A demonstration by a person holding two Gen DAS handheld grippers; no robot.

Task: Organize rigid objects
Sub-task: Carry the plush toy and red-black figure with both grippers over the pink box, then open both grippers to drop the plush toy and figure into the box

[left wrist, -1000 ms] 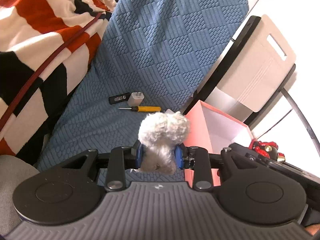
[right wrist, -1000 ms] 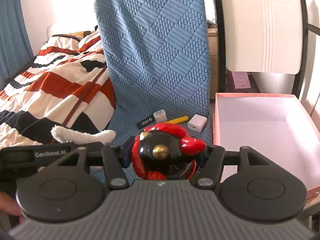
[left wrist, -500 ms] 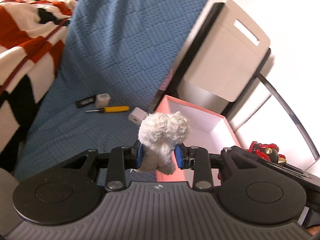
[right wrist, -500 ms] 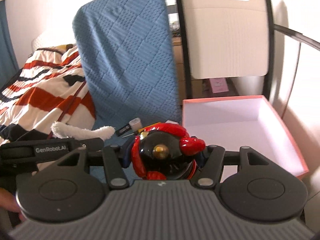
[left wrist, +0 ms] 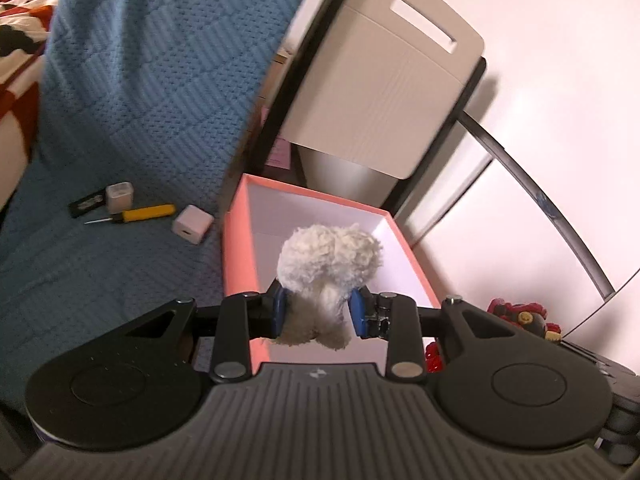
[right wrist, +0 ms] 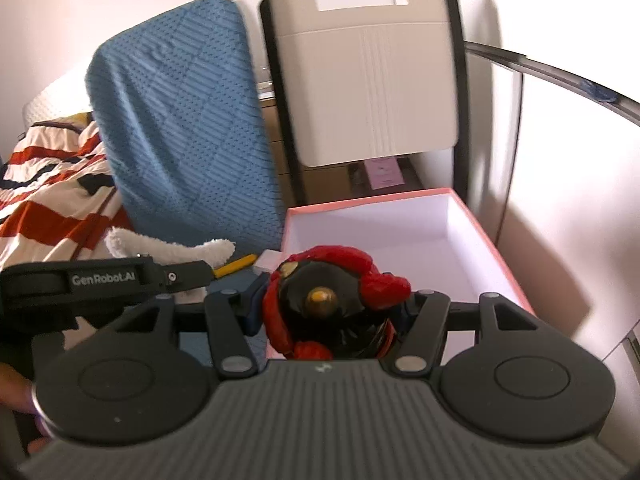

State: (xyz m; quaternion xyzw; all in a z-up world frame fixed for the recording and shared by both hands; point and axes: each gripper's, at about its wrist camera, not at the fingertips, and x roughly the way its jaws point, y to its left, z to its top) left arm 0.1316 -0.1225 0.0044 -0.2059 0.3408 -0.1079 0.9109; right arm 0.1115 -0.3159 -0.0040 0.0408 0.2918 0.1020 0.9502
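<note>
Lying ahead of both pairs of fingers, the pink box (left wrist: 236, 248) is sitting open beside the blue quilted cover (left wrist: 132, 92). The left gripper (left wrist: 318, 312) is clamping its fingers on a white fluffy toy (left wrist: 328, 264) above the box. The right gripper (right wrist: 328, 312) is squeezing a red-and-black figurine (right wrist: 332, 300) over the box's near edge. Left of the fingers are lying a yellow screwdriver (left wrist: 146, 213) and a white charger (left wrist: 193, 224).
</note>
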